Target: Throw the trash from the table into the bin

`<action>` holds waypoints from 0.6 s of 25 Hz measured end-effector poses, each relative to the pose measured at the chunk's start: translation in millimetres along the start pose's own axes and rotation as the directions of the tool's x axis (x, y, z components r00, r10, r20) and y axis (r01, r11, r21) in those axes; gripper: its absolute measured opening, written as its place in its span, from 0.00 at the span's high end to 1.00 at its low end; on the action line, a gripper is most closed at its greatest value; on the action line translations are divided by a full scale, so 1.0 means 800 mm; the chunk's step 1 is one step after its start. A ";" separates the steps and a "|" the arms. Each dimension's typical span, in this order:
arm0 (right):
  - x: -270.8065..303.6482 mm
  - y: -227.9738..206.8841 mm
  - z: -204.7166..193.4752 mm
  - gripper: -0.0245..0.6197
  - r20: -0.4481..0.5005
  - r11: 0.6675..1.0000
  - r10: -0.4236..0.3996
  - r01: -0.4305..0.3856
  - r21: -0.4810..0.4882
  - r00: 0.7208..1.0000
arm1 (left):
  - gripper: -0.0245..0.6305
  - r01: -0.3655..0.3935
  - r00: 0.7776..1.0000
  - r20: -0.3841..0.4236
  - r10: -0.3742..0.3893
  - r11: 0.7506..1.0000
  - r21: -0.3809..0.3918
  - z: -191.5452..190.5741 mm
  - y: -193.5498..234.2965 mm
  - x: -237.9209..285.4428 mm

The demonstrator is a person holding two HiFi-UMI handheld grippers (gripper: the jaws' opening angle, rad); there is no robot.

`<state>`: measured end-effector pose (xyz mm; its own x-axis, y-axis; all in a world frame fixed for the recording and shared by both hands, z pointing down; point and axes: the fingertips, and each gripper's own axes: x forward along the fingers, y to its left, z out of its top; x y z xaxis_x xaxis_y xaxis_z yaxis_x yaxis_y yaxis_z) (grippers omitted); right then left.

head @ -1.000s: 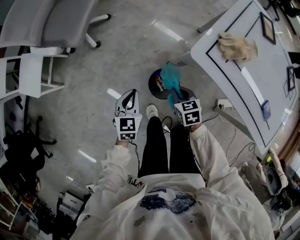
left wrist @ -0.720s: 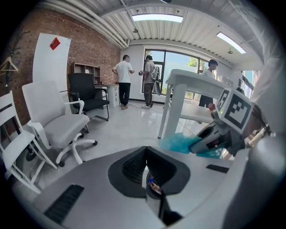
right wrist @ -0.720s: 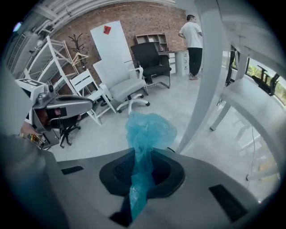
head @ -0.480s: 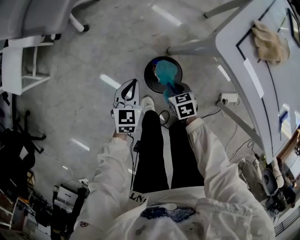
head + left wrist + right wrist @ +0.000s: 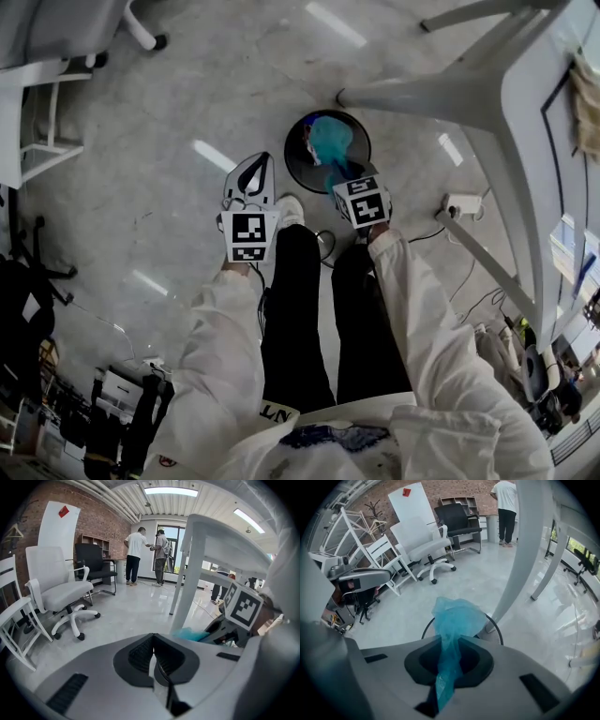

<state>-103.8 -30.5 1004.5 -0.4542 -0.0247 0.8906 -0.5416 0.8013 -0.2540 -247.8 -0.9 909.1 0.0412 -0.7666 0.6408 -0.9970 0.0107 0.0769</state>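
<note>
The right gripper [image 5: 451, 663] pinches a blue bag [image 5: 457, 616]. Its jaws are pressed together on the bag's thin neck, and the crumpled bulk bulges out just past the jaw tips. Ahead of and below those tips sits the round black bin [image 5: 500, 631], its rim showing on either side of the bag.

In the head view the right gripper [image 5: 345, 178] points steeply down, with the bag [image 5: 328, 141] over the mouth of the bin [image 5: 289, 155]. Whether the bag touches the bin cannot be told.

The left gripper [image 5: 157, 660] has its jaws pressed together with nothing between them. It hangs level with the right gripper, to that gripper's left [image 5: 253, 173], over bare floor and clear of the bin. A white shoe [image 5: 289, 208] shows between the two grippers. The table [image 5: 525, 103] stands to the right of the right gripper, with one leg just beyond the bin.
</note>
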 end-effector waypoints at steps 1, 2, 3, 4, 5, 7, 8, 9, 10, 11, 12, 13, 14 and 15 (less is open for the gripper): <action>0.008 -0.004 -0.001 0.91 -0.002 1.000 -0.001 0.001 -0.004 1.000 | 0.95 -0.002 1.000 -0.001 0.002 1.000 -0.003 -0.005 0.001 0.005; 0.016 -0.007 -0.002 0.91 -0.004 1.000 -0.002 0.002 -0.009 1.000 | 0.95 -0.004 1.000 -0.001 0.004 1.000 -0.005 -0.009 0.003 0.010; 0.023 -0.009 -0.004 0.91 -0.007 1.000 -0.001 0.001 -0.012 1.000 | 0.95 -0.008 1.000 -0.001 0.008 1.000 -0.008 -0.013 0.004 0.014; 0.030 -0.011 -0.007 0.91 -0.011 1.000 0.000 0.000 -0.011 1.000 | 0.95 -0.010 1.000 -0.001 0.010 1.000 -0.010 -0.017 0.005 0.017; 0.037 -0.013 -0.010 0.91 -0.015 1.000 0.001 -0.001 -0.005 1.000 | 0.95 -0.012 1.000 -0.001 0.012 1.000 -0.012 -0.021 0.005 0.020; 0.051 -0.016 -0.018 0.91 -0.023 1.000 0.003 -0.002 0.020 1.000 | 0.95 -0.016 1.000 -0.004 0.016 1.000 -0.018 -0.032 0.007 0.027; 0.058 -0.017 -0.022 0.91 -0.027 0.999 0.004 -0.003 0.032 1.000 | 0.95 -0.018 1.000 -0.005 0.017 1.000 -0.021 -0.037 0.008 0.031; 0.065 -0.018 -0.024 0.91 -0.031 0.999 0.005 -0.004 0.039 1.000 | 0.95 -0.019 1.000 -0.007 0.019 1.000 -0.024 -0.043 0.009 0.034; 0.071 -0.019 -0.025 0.91 -0.033 0.999 0.006 -0.005 0.042 0.999 | 0.95 -0.020 1.000 -0.007 0.020 0.999 -0.026 -0.047 0.010 0.037; 0.078 -0.019 -0.026 0.91 -0.035 0.999 0.008 -0.006 0.043 0.999 | 0.95 -0.021 1.000 -0.008 0.021 0.999 -0.026 -0.052 0.011 0.040; 0.085 -0.020 -0.026 0.91 -0.036 0.999 0.009 -0.007 0.043 0.999 | 0.95 -0.021 1.000 -0.010 0.021 0.999 -0.026 -0.056 0.013 0.043; 0.092 -0.021 -0.026 0.91 -0.038 0.999 0.010 -0.009 0.044 0.999 | 0.95 -0.021 1.000 -0.011 0.021 0.999 -0.025 -0.060 0.014 0.047; 0.099 -0.022 -0.026 0.91 -0.040 0.999 0.012 -0.010 0.045 0.999 | 0.95 -0.021 1.000 -0.012 0.021 0.999 -0.024 -0.063 0.015 0.050; 0.105 -0.023 -0.026 0.91 -0.041 0.999 0.013 -0.011 0.047 0.999 | 0.95 -0.022 1.000 -0.012 0.021 0.999 -0.023 -0.067 0.017 0.052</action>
<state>-117.1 -34.8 1092.3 -0.4314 0.0106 0.9021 -0.5691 0.7727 -0.2813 -255.9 1.2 977.7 0.0208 -0.7582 0.6516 -0.9958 0.0422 0.0808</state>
